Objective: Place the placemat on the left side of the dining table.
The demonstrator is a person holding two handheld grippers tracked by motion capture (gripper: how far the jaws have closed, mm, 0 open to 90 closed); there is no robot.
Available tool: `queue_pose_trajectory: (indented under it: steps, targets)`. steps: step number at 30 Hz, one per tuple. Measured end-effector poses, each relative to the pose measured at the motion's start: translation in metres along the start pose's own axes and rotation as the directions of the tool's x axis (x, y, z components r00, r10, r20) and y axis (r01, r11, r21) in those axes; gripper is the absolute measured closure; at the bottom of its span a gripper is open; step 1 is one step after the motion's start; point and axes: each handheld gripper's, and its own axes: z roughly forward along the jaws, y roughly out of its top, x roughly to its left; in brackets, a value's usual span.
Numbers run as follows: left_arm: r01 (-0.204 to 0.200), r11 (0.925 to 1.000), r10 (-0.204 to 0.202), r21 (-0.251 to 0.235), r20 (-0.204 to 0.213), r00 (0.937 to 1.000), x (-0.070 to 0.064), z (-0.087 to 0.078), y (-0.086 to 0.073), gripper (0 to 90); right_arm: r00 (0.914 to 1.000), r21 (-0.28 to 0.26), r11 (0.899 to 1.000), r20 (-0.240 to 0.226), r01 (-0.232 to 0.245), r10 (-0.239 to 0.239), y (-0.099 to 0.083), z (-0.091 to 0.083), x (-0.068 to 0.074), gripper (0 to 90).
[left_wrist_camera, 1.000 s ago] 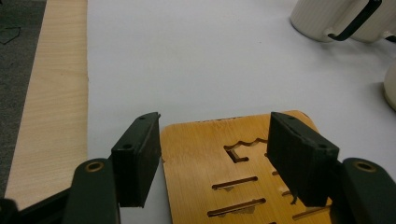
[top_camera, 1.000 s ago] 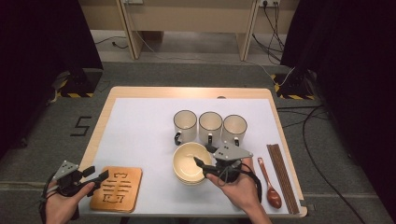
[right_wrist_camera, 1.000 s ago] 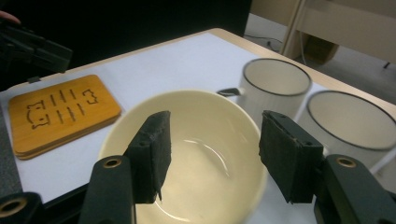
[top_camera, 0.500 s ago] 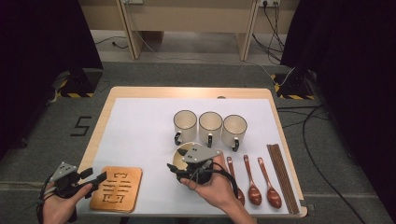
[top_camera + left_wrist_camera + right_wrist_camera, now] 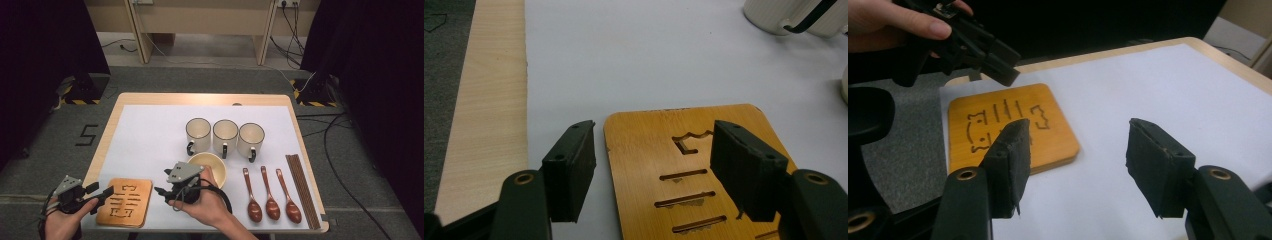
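The wooden coaster [image 5: 125, 202] with cut-out slots lies flat on the white mat at the table's near left corner, and your left gripper [image 5: 102, 193] hovers at its left edge, jaws spread with nothing between them. Your right gripper [image 5: 161, 190] points left toward the coaster from just beside it, jaws also spread and empty, your hand [image 5: 207, 207] low in front of the cream bowl [image 5: 212, 165].

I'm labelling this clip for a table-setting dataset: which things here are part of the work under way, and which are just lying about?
In the job:
- left tongs, open by the wooden trivet
- right tongs, open, pointed toward the trivet
- bowl, beside the right hand

Lying about:
- three mugs
- three wooden spoons
- chopsticks
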Motion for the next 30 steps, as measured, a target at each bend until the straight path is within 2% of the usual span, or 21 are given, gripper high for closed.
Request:
queue_pose_trajectory:
  steps: [5,7,8,10,11,15,21,27,30]
  targets:
    - [0.006,1.0,-0.006,0.004,0.001,1.0,0.002,-0.001,-0.002,33.7,0.9991,0.019,1.0,-0.041,0.012,-0.012,0.0,0.015,0.011,42.7]
    - [0.007,1.0,-0.007,0.005,0.004,1.0,0.002,0.0,-0.003,33.7,0.9974,0.047,0.999,-0.073,0.001,0.002,-0.002,0.028,0.018,42.3]
    - [0.008,0.9999,-0.008,0.008,0.006,1.0,0.002,0.0,-0.004,33.7,0.9965,0.05,0.999,-0.082,0.017,-0.013,-0.003,0.033,0.019,42.2]
    - [0.01,0.9999,-0.01,0.013,0.008,0.9999,0.002,0.001,-0.005,33.9,0.9958,0.06,0.998,-0.091,0.013,-0.007,-0.004,0.038,0.021,42.0]
    - [0.012,0.9998,-0.012,0.013,0.012,0.9999,0.001,0.002,-0.005,34.1,0.9938,0.073,0.997,-0.11,0.021,-0.012,-0.006,0.047,0.025,41.9]
    - [0.012,0.9998,-0.012,0.014,0.015,0.9998,0.002,0.002,-0.006,34.4,0.9893,0.112,0.994,-0.145,0.0,0.016,-0.012,0.063,0.032,41.5]
    - [0.019,0.9996,-0.02,0.02,0.009,0.9998,0.004,0.003,-0.007,34.4,0.9855,0.153,0.988,-0.168,0.001,0.025,-0.023,0.079,0.033,41.0]
    - [0.035,0.9987,-0.036,0.036,0.016,0.9992,0.006,0.005,-0.011,35.2,0.9796,0.187,0.982,-0.186,-0.039,0.074,-0.034,0.09,0.031,40.6]
    - [0.044,0.9983,-0.045,0.037,0.017,0.9989,0.007,0.006,-0.012,35.4,0.9773,0.189,0.981,-0.196,-0.044,0.081,-0.037,0.093,0.031,40.5]
